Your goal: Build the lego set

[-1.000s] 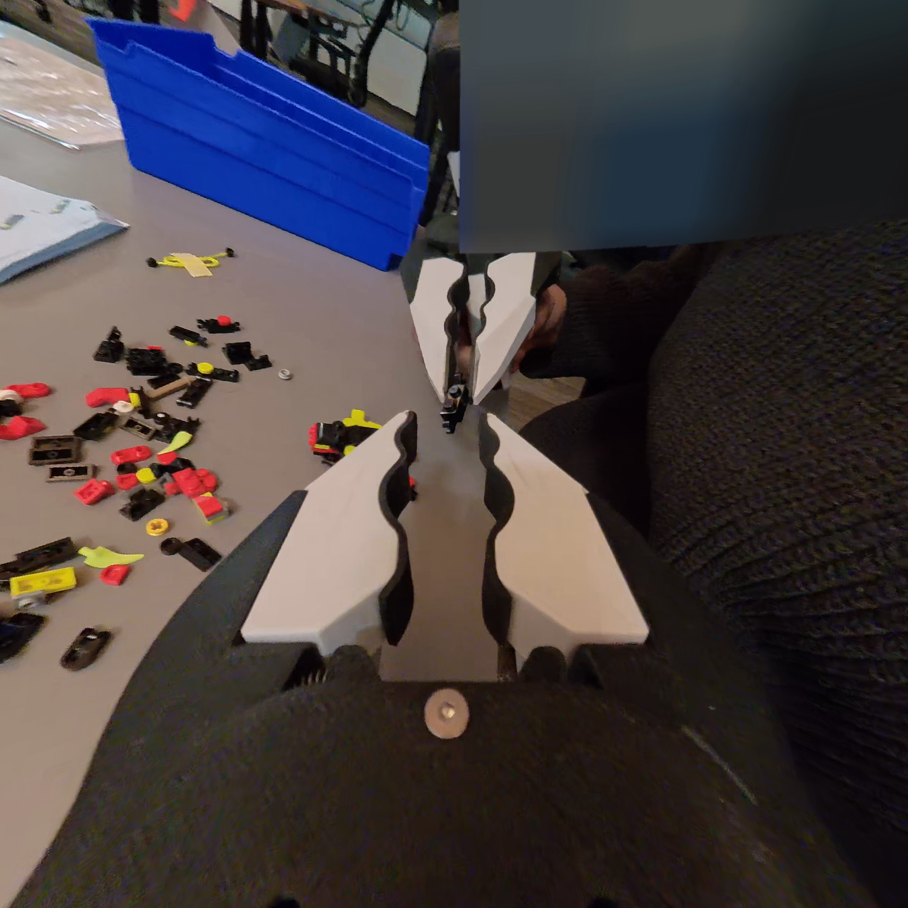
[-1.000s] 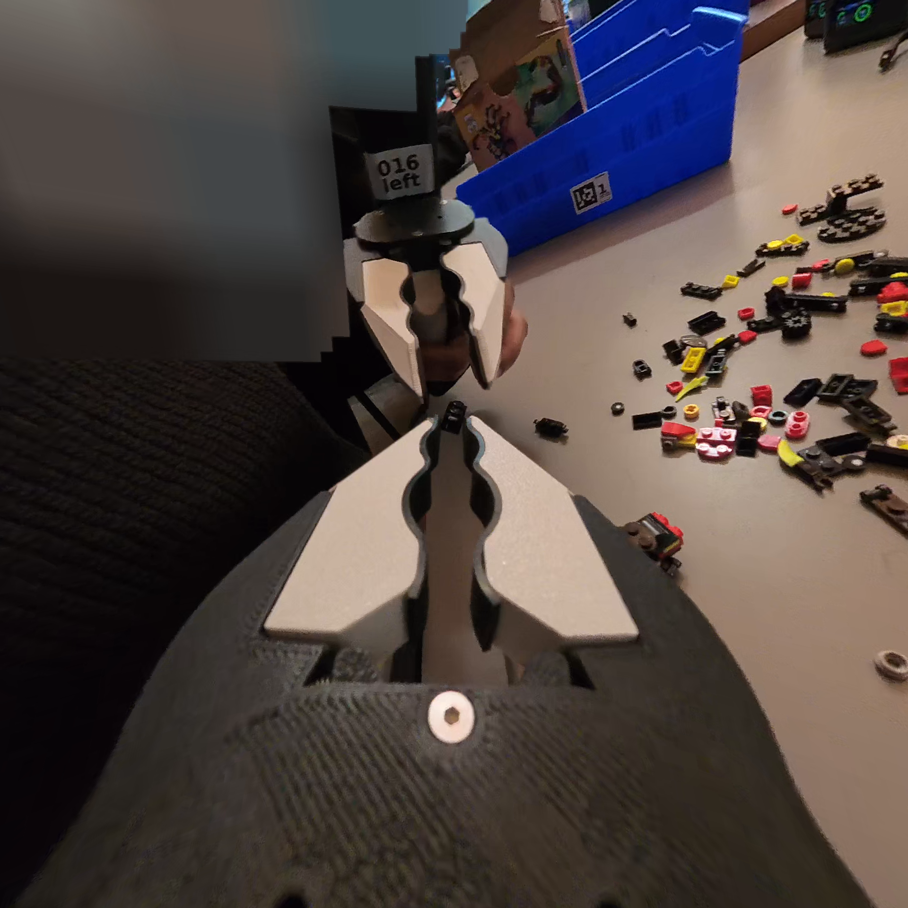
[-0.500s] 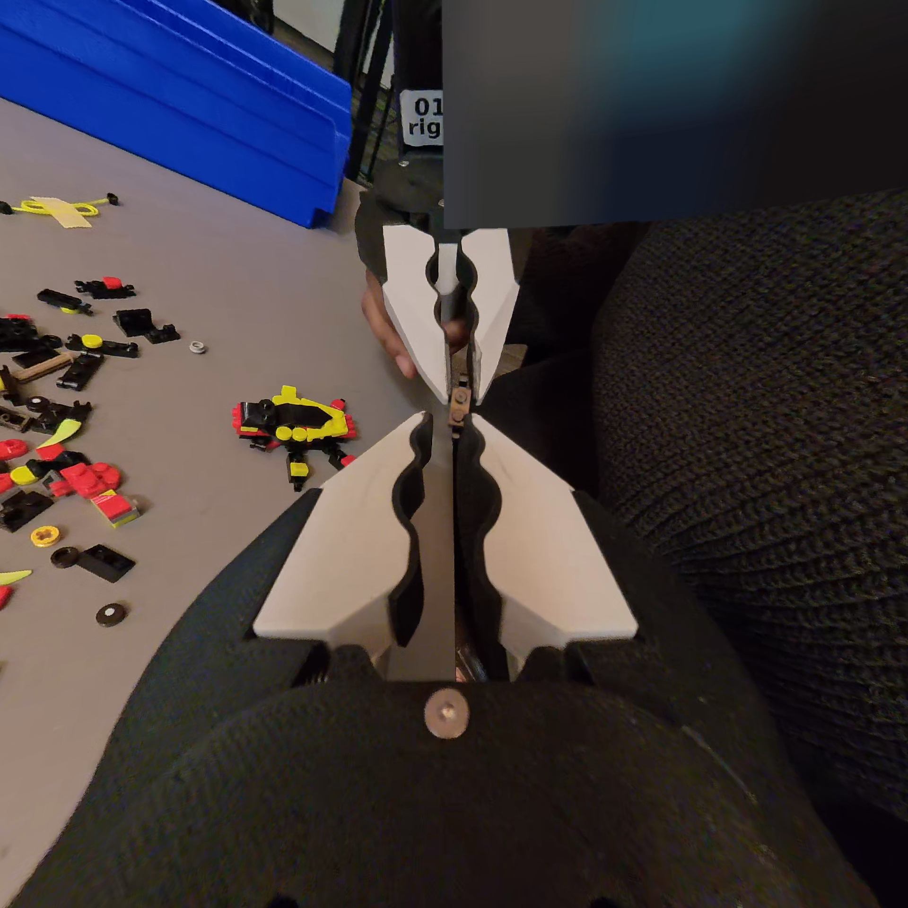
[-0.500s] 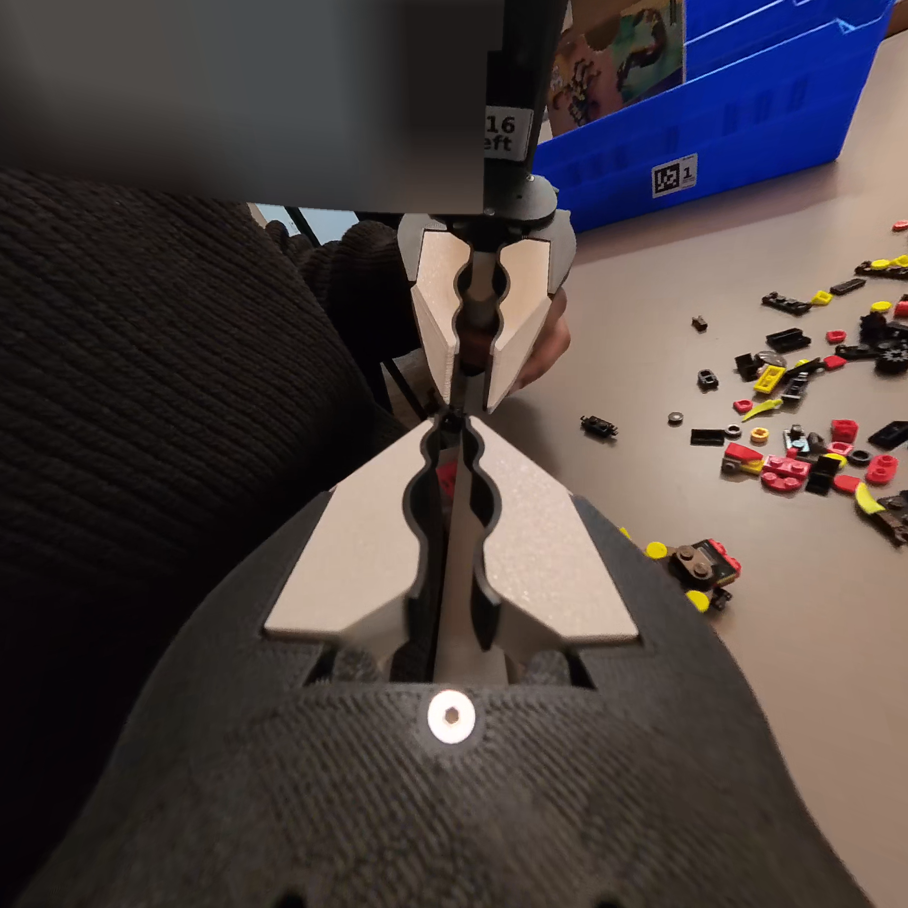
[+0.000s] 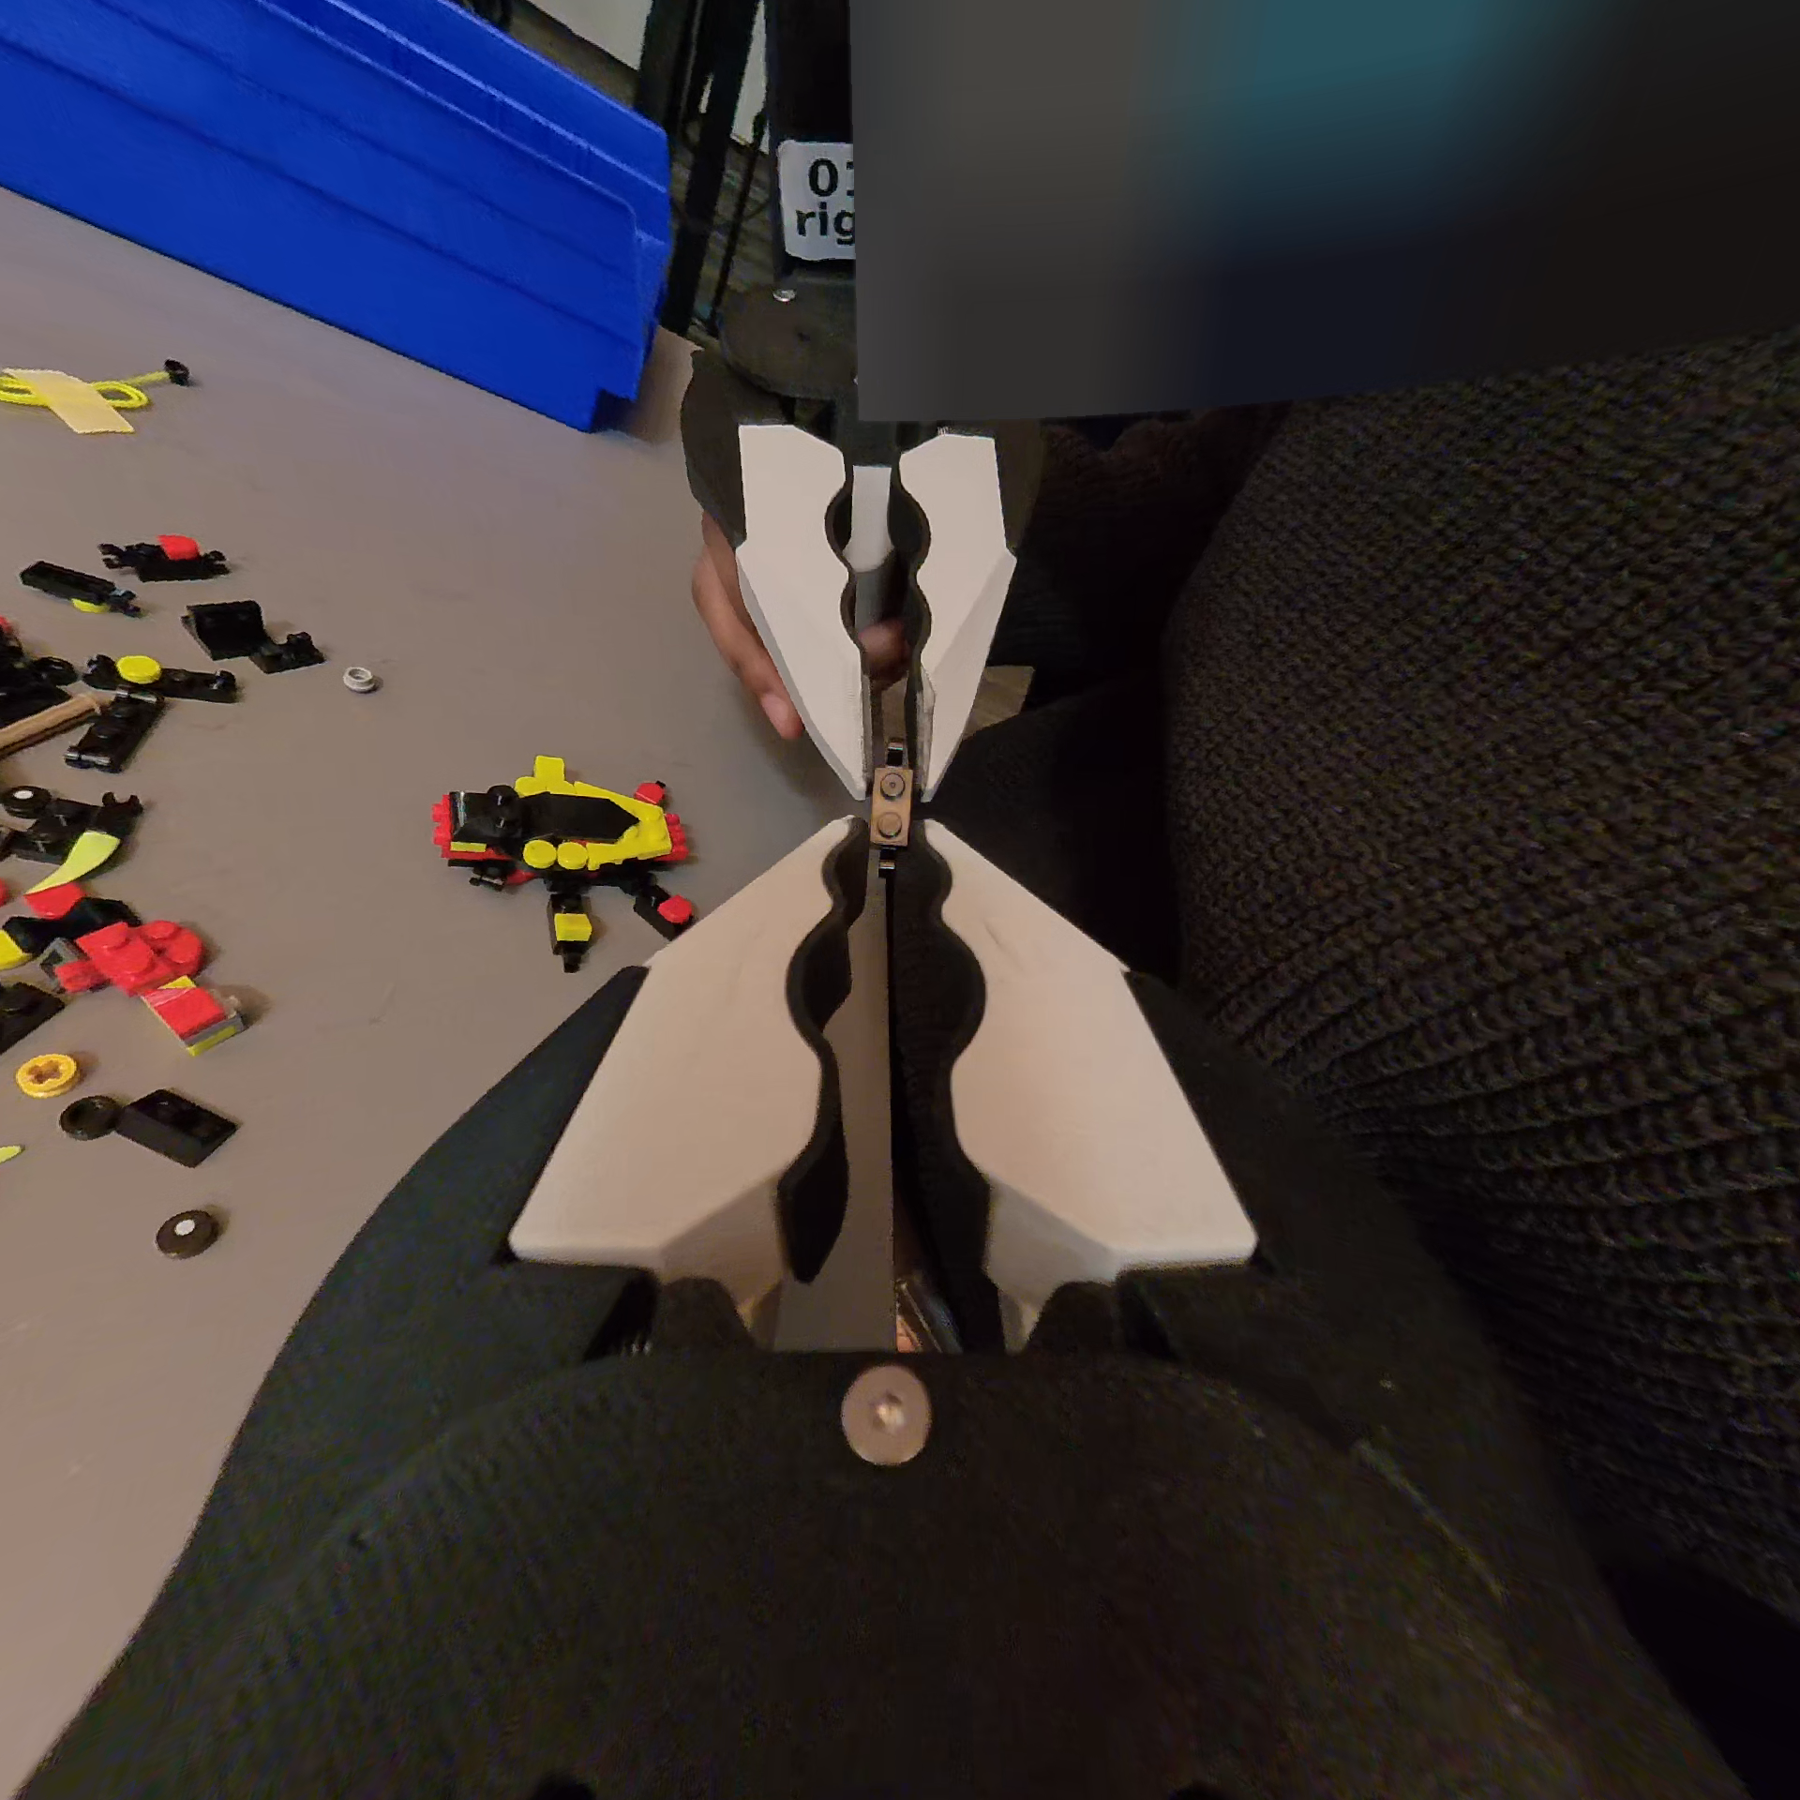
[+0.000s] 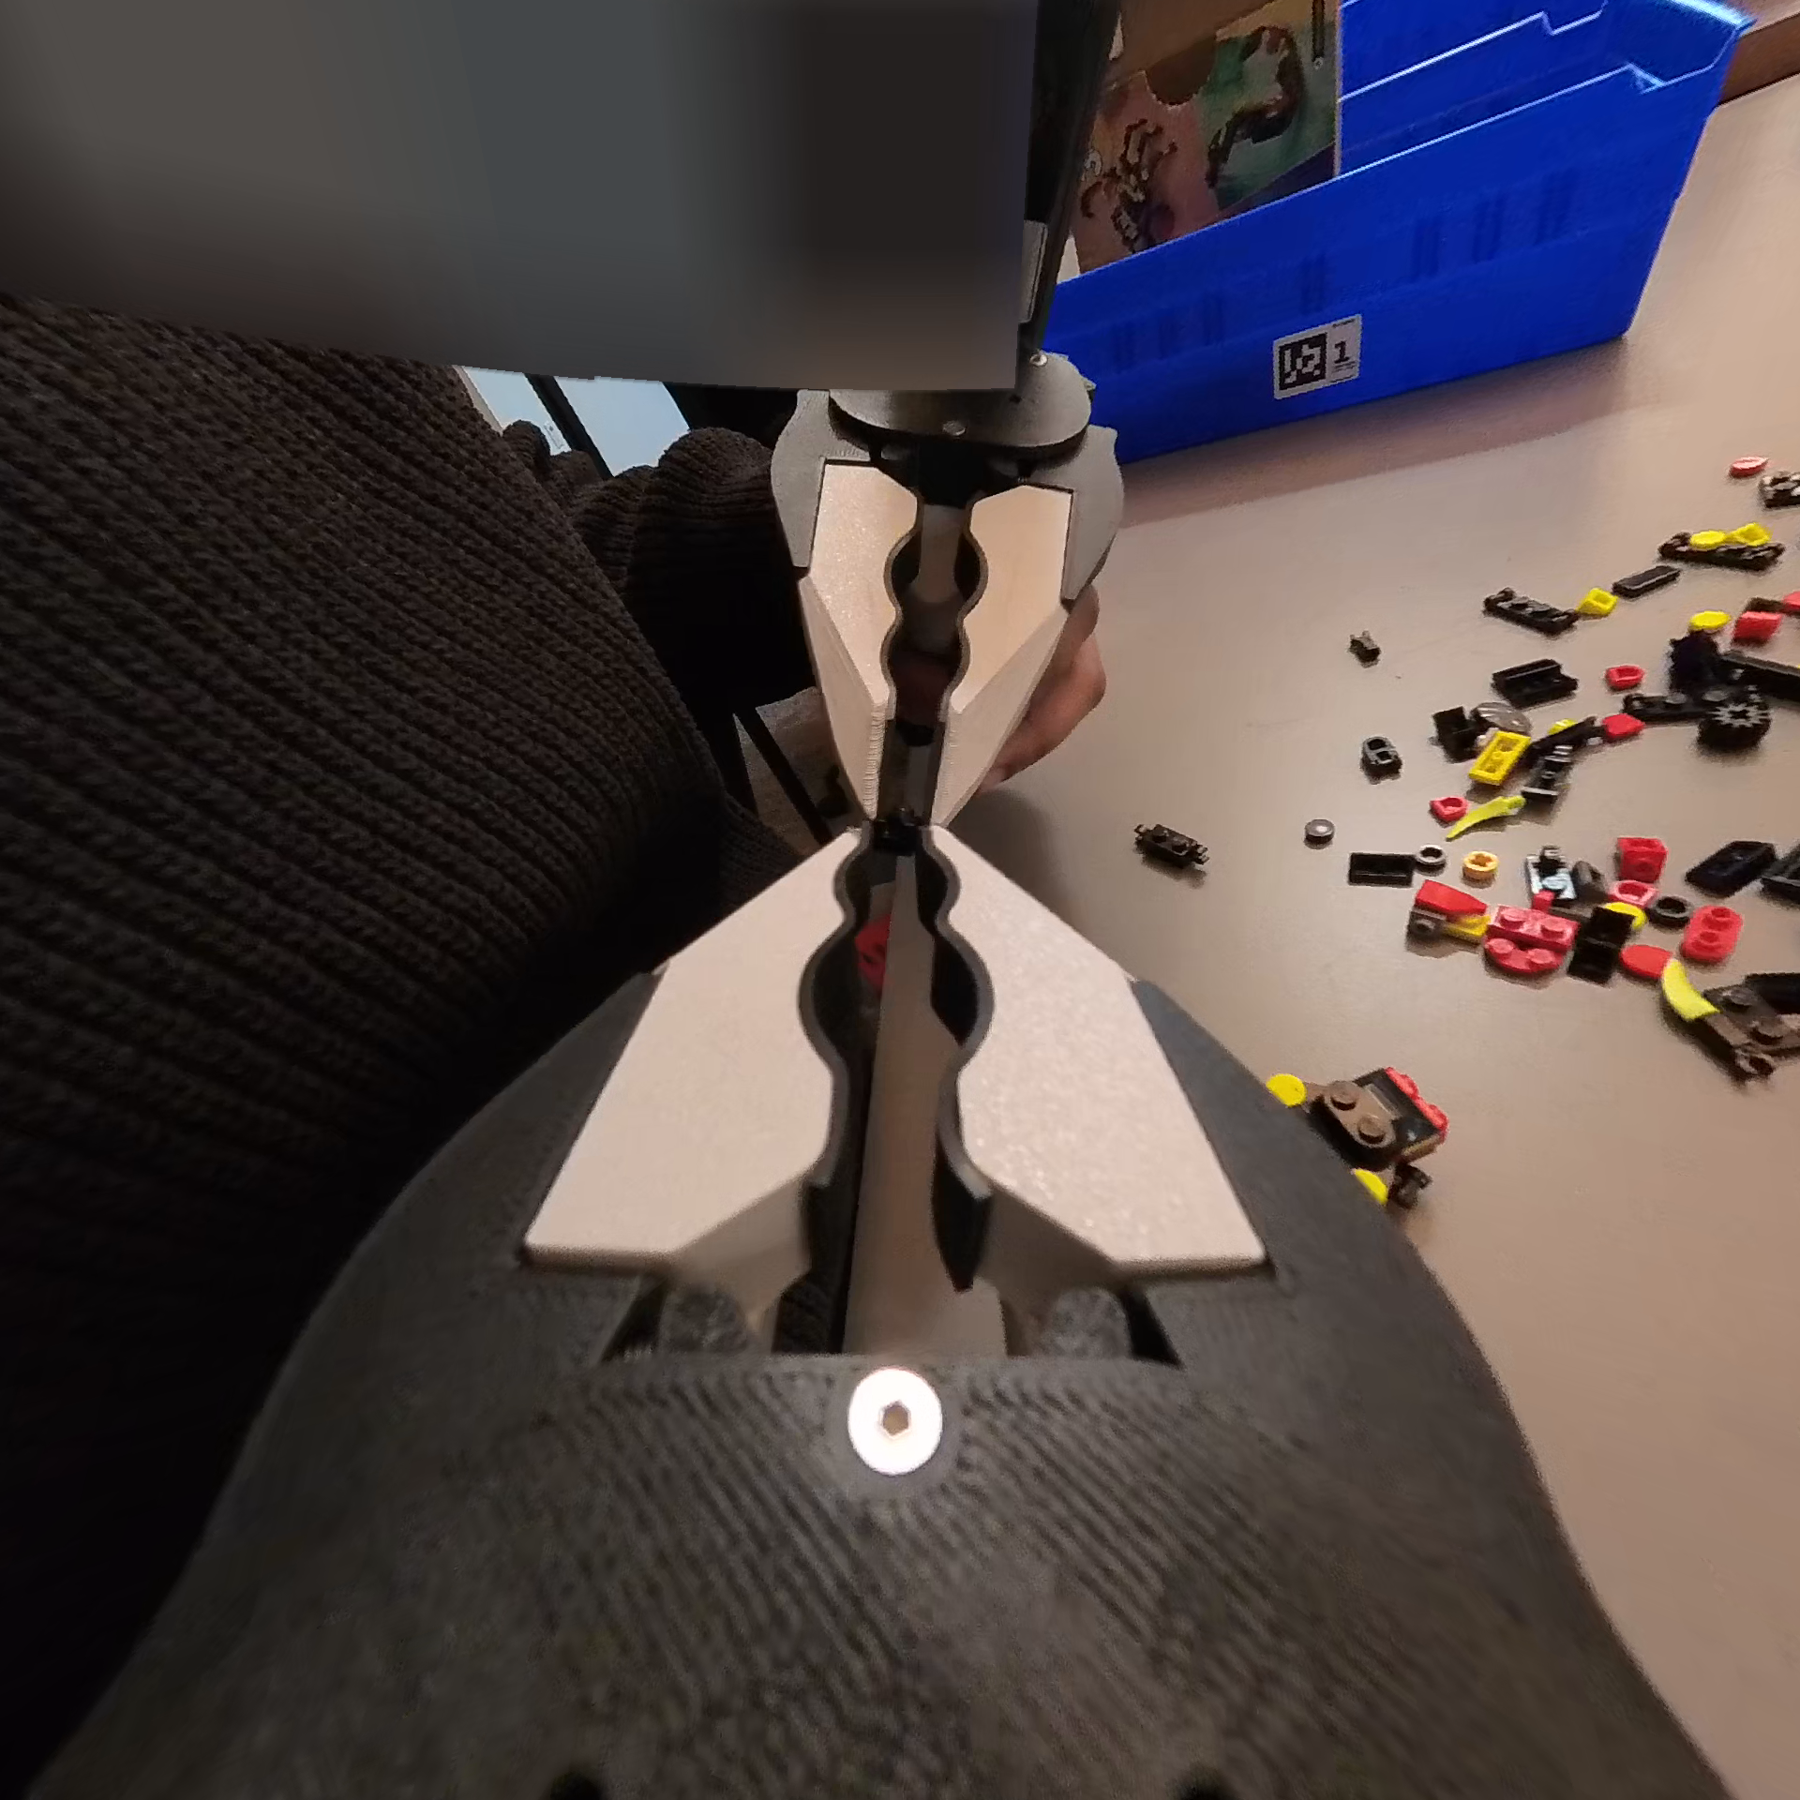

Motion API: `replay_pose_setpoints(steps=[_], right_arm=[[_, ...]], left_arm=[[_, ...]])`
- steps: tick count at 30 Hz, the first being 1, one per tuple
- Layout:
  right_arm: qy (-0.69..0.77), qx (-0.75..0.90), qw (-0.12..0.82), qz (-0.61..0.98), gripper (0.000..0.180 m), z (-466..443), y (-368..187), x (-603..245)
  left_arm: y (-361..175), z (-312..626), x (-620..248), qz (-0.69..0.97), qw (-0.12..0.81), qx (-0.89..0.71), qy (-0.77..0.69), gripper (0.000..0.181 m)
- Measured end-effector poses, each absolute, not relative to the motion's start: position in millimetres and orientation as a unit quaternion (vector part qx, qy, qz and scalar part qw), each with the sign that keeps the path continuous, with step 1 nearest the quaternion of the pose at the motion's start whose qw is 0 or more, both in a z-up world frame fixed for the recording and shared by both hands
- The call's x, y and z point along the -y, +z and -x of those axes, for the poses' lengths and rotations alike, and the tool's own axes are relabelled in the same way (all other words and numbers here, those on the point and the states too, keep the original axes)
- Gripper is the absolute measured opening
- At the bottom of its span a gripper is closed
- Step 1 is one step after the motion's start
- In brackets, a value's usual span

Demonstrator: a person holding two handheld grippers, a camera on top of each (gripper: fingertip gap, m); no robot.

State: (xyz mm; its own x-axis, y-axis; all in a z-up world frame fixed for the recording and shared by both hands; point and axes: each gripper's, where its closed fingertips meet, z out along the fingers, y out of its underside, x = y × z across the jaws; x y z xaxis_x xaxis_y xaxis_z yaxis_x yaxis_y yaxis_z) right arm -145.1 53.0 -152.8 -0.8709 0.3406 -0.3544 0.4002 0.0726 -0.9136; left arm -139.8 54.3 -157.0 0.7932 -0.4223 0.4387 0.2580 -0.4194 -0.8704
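A small dark lego plate (image 5: 891, 806) with two studs is held in the air at the table's edge, between the two grippers, which meet tip to tip. My left gripper (image 5: 888, 843) is shut on its near end. My right gripper (image 5: 891, 769) is shut on its far end. In the right wrist view the piece (image 6: 894, 831) shows as a black speck between my right gripper (image 6: 894, 849) and the left gripper (image 6: 901, 804). A partly built black, yellow and red model (image 5: 565, 838) lies on the grey table, and also shows in the right wrist view (image 6: 1364, 1130).
Several loose black, red and yellow pieces (image 5: 107, 935) are scattered over the table (image 5: 409, 545), also in the right wrist view (image 6: 1607, 857). A blue bin (image 5: 341, 195) stands at the back; it (image 6: 1412, 273) holds a picture box (image 6: 1218, 127). A person's dark knitted sweater (image 5: 1461, 877) fills one side. The grippers are tip to tip, or close to it.
The two grippers have come together tip to tip. My left gripper was open a second ago and has shut on the piece that the right gripper holds.
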Motion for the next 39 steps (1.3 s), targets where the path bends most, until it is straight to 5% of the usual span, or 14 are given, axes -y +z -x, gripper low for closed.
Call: replay_pose_setpoints(steps=[14,26,39], right_arm=[[-0.606,-0.735,-0.044,-0.3,0.025,167,-163,-70],[-0.582,-0.729,-0.109,-0.344,0.021,200,-165,-108],[-0.581,-0.733,-0.091,-0.341,0.018,204,-168,-97]], left_arm=[[-167,157,-60,0.801,0.535,-0.022,-0.267,0.006],[-227,200,-49,0.899,0.436,0.024,-0.044,0.005],[-248,196,-43,0.923,0.385,0.003,0.007,0.008]])
